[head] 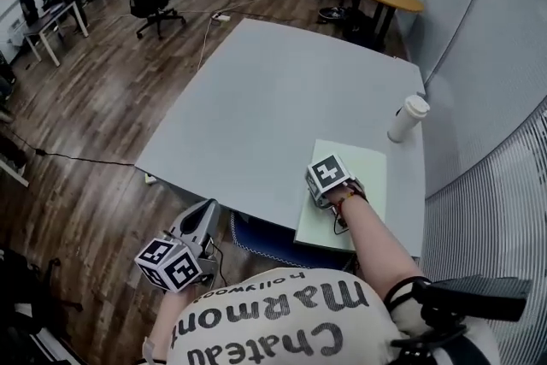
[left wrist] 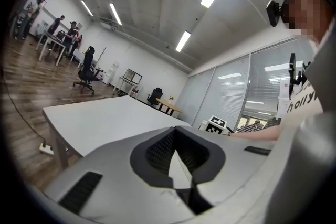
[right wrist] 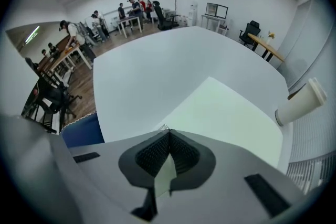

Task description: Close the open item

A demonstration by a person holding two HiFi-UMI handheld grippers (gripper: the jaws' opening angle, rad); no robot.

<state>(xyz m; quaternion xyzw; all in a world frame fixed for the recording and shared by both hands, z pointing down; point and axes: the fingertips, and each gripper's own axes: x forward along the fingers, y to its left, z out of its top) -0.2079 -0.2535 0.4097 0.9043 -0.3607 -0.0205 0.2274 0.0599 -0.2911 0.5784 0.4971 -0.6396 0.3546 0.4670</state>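
A flat pale green sheet-like item [head: 363, 171] [right wrist: 226, 113] lies on the near right part of the white table [head: 256, 98]. My right gripper [head: 313, 184] [right wrist: 167, 131] rests at this item's left edge, jaws shut. A tiny wire-like piece [right wrist: 164, 127] shows at its tips; I cannot tell whether it is held. My left gripper [head: 205, 209] [left wrist: 176, 129] hangs off the table below its near edge, shut with nothing in it. In the left gripper view the right gripper's marker cube [left wrist: 217, 124] appears far off on the table.
A white lidded paper cup [head: 408, 117] [right wrist: 302, 102] stands beyond the green item near the right edge. A blue chair [head: 265, 239] [right wrist: 81, 131] sits under the near edge. A glass wall with blinds runs along the right. Office chairs, desks and people are far off.
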